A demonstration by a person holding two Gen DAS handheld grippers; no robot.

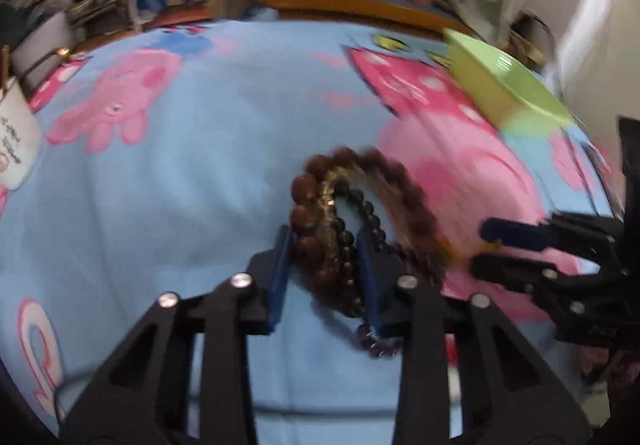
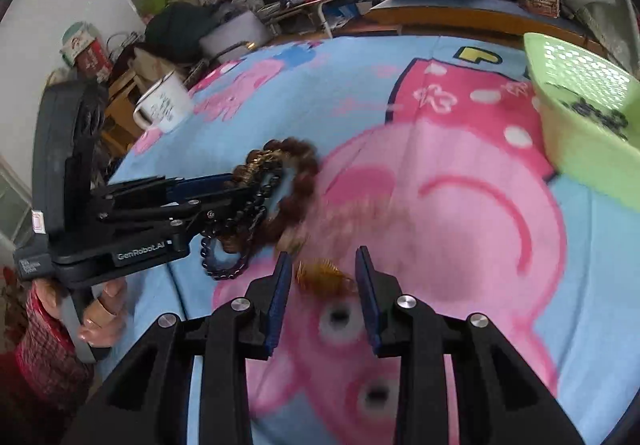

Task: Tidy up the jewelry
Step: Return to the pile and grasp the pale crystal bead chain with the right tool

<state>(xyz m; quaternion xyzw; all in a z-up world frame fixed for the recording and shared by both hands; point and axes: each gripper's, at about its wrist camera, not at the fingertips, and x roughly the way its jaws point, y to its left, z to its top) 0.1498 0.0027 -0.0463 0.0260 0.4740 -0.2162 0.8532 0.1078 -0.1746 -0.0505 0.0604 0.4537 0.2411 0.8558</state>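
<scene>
The left gripper clamps a bunch of beaded bracelets, big brown wooden beads with small black ones, over the blue cartoon-print blanket. To its right, the right gripper shows a gap between its pads, a blurred amber bracelet there; the grip is unclear. Beyond stands a green perforated plastic basket.

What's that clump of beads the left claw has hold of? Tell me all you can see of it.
The bundle of beaded bracelets is several loops bunched together: one of large reddish-brown, wood-like beads, one of small glossy black beads, and a golden-brown strand between them. The left gripper has its blue pads closed on one side of the bundle, so the loops stick out past the fingertips over the blue cartoon blanket. A loop of dark beads hangs below. The far side is motion-blurred.
</scene>
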